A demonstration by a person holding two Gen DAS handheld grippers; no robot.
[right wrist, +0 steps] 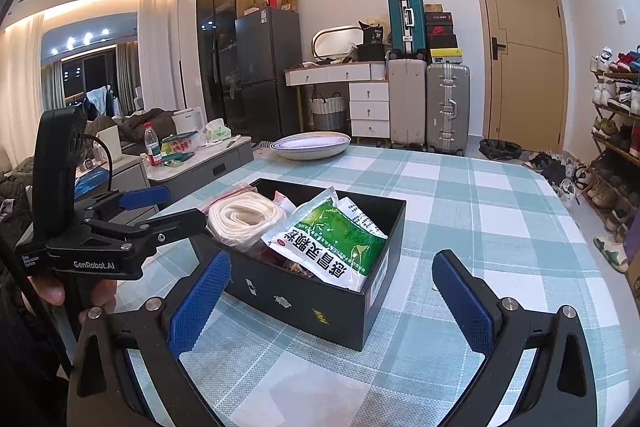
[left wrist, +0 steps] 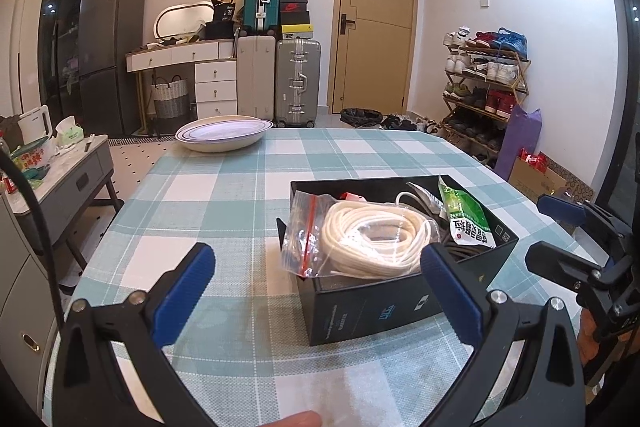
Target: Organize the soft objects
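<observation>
A black box (left wrist: 372, 307) (right wrist: 312, 299) stands on the checked tablecloth. It holds a coil of white rope in a clear zip bag (left wrist: 372, 243) (right wrist: 244, 215), a green and white packet (left wrist: 466, 217) (right wrist: 332, 243) and dark cables. My left gripper (left wrist: 320, 287) is open and empty, its fingers either side of the box's near left corner. It also shows at the left of the right wrist view (right wrist: 160, 207). My right gripper (right wrist: 332, 299) is open and empty in front of the box. It also shows at the right of the left wrist view (left wrist: 548, 231).
A white oval dish (left wrist: 224, 135) (right wrist: 312, 145) sits at the table's far edge. Suitcases (left wrist: 298, 83), a white dresser, a fridge and a door stand behind. A shoe rack (left wrist: 484, 87) is at the right, a grey side table (left wrist: 60, 171) with clutter at the left.
</observation>
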